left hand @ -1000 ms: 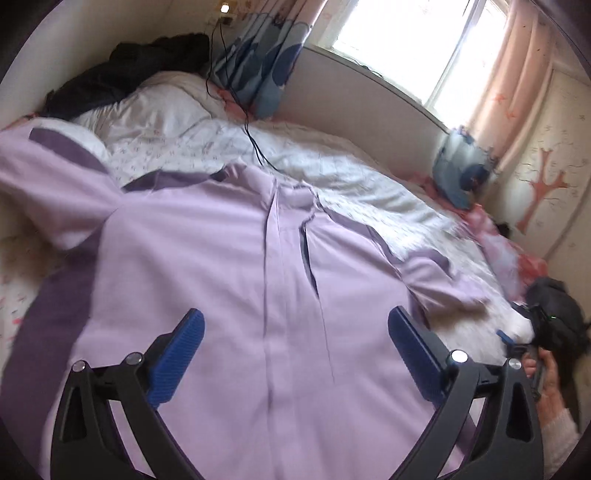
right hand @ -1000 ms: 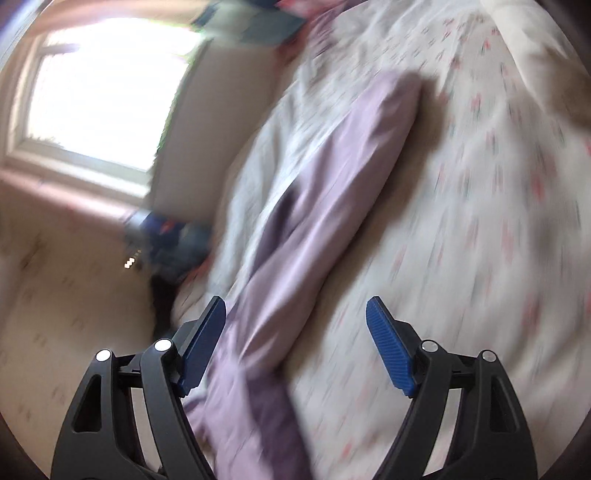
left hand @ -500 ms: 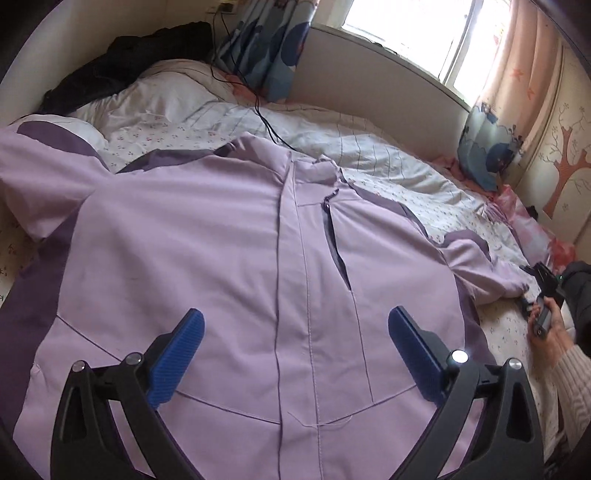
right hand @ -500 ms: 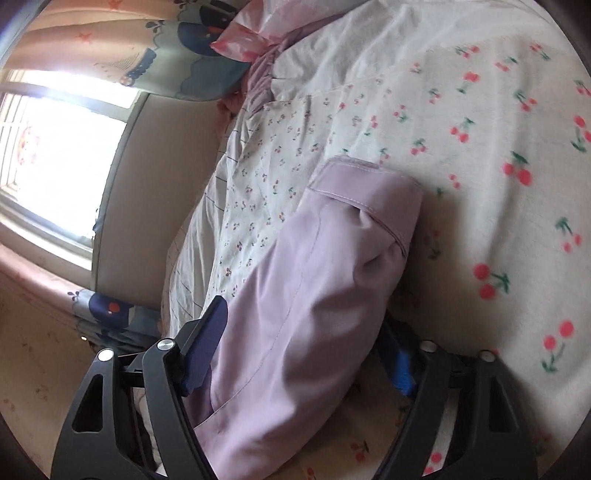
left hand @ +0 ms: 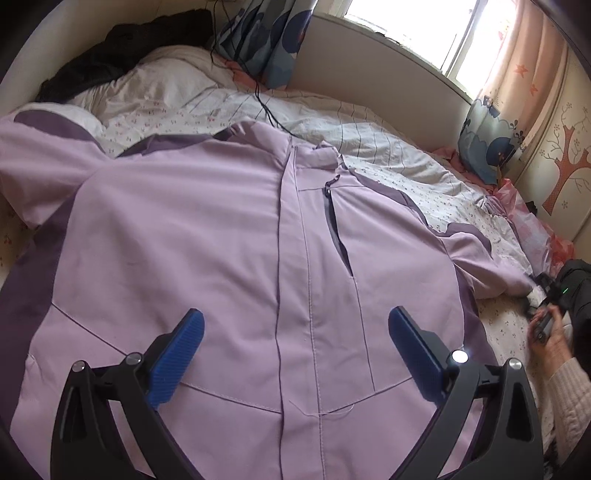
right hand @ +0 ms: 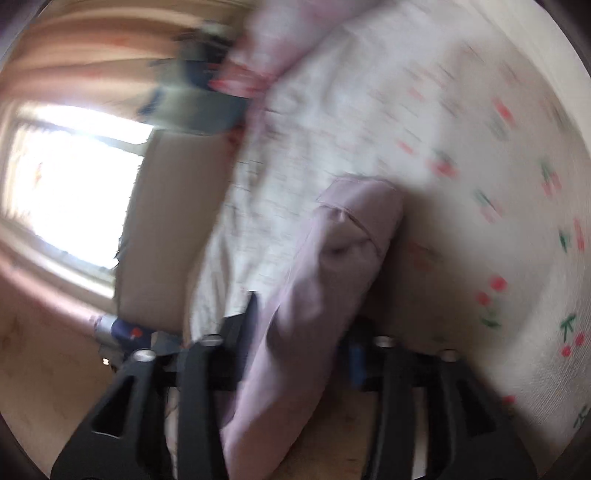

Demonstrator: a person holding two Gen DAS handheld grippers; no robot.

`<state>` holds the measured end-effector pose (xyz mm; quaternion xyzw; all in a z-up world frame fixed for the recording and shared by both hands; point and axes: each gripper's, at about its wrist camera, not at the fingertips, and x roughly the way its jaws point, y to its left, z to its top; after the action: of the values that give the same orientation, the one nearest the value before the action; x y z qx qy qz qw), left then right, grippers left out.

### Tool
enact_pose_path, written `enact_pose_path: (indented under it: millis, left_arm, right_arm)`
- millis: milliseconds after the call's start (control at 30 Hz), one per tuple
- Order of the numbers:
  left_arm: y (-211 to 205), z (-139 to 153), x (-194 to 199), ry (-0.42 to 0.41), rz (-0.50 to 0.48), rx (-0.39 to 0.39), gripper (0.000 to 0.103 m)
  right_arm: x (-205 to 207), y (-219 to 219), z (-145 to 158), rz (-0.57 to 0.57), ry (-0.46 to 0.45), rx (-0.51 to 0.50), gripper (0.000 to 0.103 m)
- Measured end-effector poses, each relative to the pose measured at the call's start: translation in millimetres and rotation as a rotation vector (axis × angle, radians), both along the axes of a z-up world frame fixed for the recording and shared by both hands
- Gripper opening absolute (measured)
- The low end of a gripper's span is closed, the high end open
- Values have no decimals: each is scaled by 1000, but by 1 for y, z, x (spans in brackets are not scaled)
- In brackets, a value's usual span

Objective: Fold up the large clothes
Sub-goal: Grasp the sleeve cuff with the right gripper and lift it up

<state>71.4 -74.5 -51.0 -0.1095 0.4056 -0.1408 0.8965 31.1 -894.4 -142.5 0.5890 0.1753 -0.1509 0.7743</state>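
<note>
The bed [left hand: 388, 147] fills the room here, dressed in a white sheet dotted with small flowers, and a cherry print shows on the part seen from the right wrist camera. Spread front-up across it lies the lilac jacket [left hand: 221, 240], darker purple panels down its sides, collar pointing toward the window [left hand: 424, 22] and hem toward the near edge. Its front placket runs straight down the middle, and the chest pocket zip [left hand: 334, 225] gapes open just to the right of it.

Off to the far side, a patterned curtain [left hand: 266, 40] hangs by the headboard, with a dark garment [left hand: 122, 55] heaped in the corner and a black cable [left hand: 266, 107] trailing down over the bedding to the collar.

Now the left tongs [left hand: 295, 347]: wide open, blue pads apart, hovering over the lower front of the jacket with nothing between them.

Out at the jacket's right side, the sleeve [right hand: 332, 288] stretches across the cherry sheet, cuff end pointing away. The right tongs [right hand: 303, 332] are on it, the sleeve bunched thick between the two fingers. The jaws have just eased a little wider after clamping, yet the fabric fills the gap and the pads press it from both sides. That view is smeared with motion blur, so finer detail is lost. In the left view the person's hand [left hand: 550, 339] shows at the edge, in a pale knitted cuff, on the right tongs' handle.
</note>
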Motion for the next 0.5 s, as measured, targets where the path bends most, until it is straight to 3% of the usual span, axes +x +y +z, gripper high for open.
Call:
enact_pose_path:
  millis: [133,167,200,300,500]
  left_arm:
    - [3,-6,4,34,14,-14,96]
    - [4,-7,4,38,15,-15,96]
    - [3,-7,4,38,16,-15,96]
    - [2,-5,1,24,15,-9,96]
    - [12,7,-1,7,36,-38,96]
  right_arm:
    - [17,3,7,74,2,-53,44]
    - [18,4,13,72,4,-90,27]
    - [18,5,20,67,-11,-117,18]
    - [18,8,42,56,-25,-168,15]
    - [20,35,117,49,-107,-267,13]
